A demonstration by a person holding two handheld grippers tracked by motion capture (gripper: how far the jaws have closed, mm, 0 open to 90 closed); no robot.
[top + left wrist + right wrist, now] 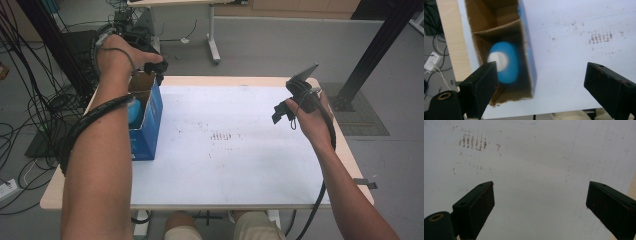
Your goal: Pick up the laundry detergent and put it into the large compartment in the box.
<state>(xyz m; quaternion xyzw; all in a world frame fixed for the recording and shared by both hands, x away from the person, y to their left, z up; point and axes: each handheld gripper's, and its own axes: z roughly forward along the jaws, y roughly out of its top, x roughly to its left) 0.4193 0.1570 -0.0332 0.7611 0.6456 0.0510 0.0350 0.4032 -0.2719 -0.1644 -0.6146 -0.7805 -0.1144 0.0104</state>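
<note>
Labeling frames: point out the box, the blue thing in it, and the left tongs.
box [527, 57]: left gripper view, blue side wall.
blue thing [507, 66]: left gripper view, its middle.
left tongs [541, 87]: left gripper view, midway between tips.

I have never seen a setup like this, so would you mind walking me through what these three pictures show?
A person sits at a white-topped table and holds a hand-operated two-jaw tool in each hand. The high view looks down from above the person; the forearms come in from the bottom. The left gripper hangs over an open blue cardboard box at the table's left edge. The right gripper hovers over the bare right side.

The other two pictures come from cameras riding on the grippers, looking along their black jaws. In the left gripper view, a rounded blue object with a white patch, blurred, lies inside the box. The right gripper view looks onto the stained white tabletop.

Both grippers are open and hold nothing.
</note>
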